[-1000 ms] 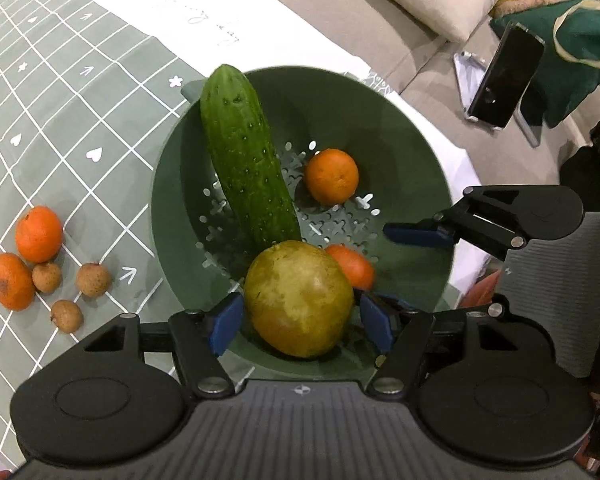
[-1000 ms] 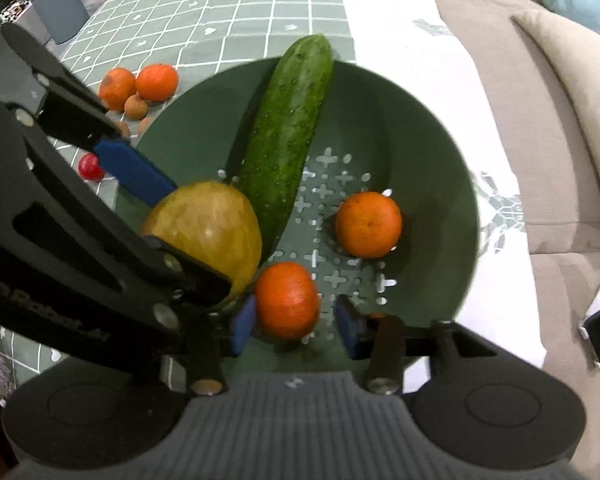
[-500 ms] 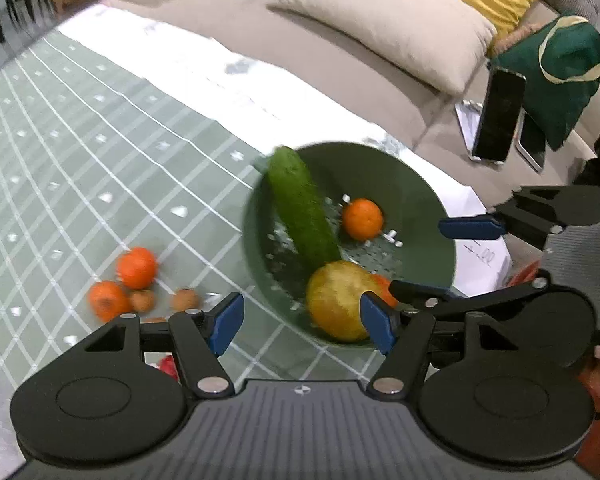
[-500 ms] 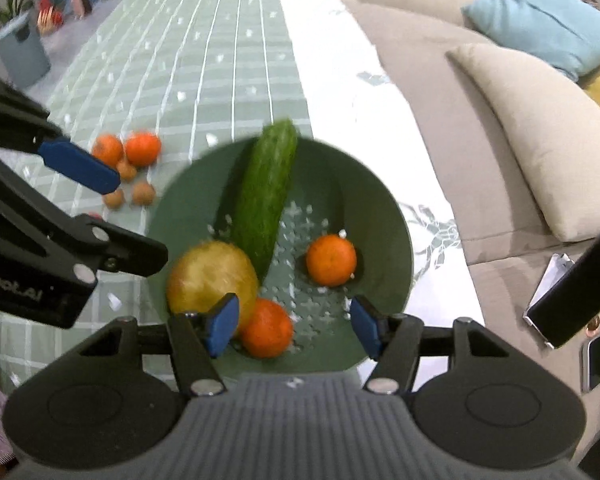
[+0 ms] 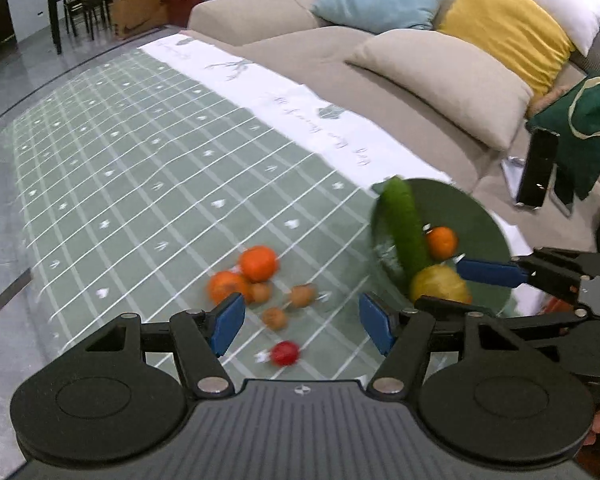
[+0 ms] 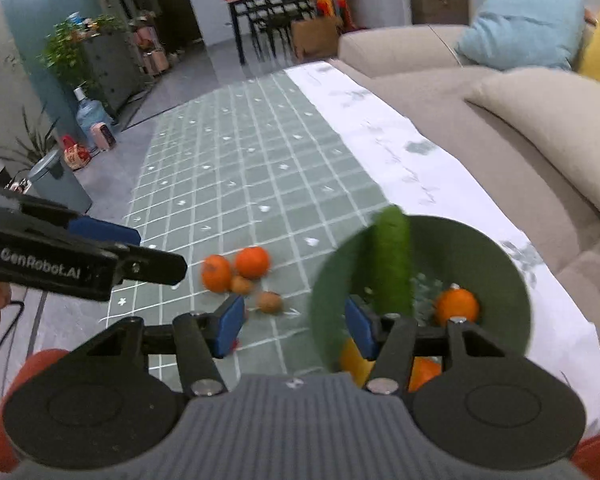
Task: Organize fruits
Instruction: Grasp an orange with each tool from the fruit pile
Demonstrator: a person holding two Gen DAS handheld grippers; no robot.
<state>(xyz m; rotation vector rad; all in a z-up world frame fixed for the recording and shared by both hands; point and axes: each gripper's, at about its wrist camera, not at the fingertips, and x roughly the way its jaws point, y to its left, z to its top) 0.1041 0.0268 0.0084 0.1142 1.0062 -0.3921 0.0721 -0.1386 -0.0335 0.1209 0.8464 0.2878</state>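
A dark green colander bowl (image 5: 466, 208) (image 6: 496, 248) stands on the checked cloth. It holds a cucumber (image 5: 404, 228) (image 6: 392, 260), a yellow-green pear (image 5: 440, 284), an orange (image 5: 442, 242) (image 6: 456, 306) and a second orange (image 6: 424, 372) half hidden by my right finger. My left gripper (image 5: 301, 322) hangs open and empty above loose fruit: two oranges (image 5: 244, 274), small brown fruits (image 5: 302, 296) and a red one (image 5: 285, 353). My right gripper (image 6: 295, 324) is empty, its jaws closing, above the cloth by the bowl's left rim.
A beige sofa (image 5: 340, 68) with cushions (image 5: 444, 76) runs along the table's far side. A phone on a stand (image 5: 538, 168) and a green bag (image 5: 580, 128) lie on it. The cloth's white border (image 5: 300, 96) marks the edge. A bin (image 6: 56, 184) and plants stand on the floor.
Both grippers have risen and pulled back from the bowl. The pear is no longer between the left pads, nor the orange between the right ones. The left one now hangs over the loose fruit.
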